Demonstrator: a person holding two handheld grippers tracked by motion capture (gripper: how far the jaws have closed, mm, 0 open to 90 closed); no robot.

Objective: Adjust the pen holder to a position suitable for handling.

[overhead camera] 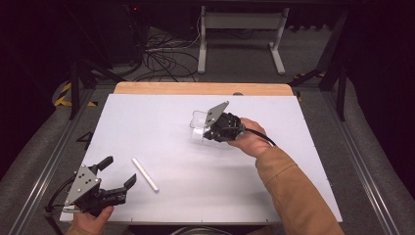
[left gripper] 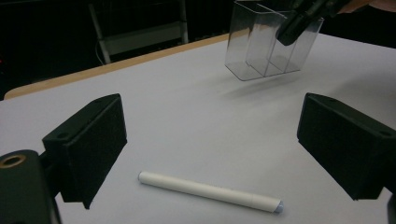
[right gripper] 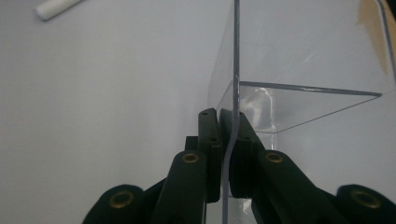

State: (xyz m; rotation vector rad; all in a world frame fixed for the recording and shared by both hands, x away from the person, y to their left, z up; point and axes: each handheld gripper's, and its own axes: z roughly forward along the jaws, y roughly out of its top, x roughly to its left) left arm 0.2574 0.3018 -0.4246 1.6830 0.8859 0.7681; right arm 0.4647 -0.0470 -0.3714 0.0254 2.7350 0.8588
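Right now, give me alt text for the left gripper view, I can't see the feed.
The left gripper is open over a white marker lying on the white table. Beyond, the right gripper holds a clear container off the surface.

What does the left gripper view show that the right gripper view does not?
Left gripper view alone: the left gripper open, the white marker lying whole between its fingers, and the clear box hanging off the table.

Right gripper view alone: the right gripper shut on the box's thin wall, seen edge-on.

Both: the box, the marker, the white table.
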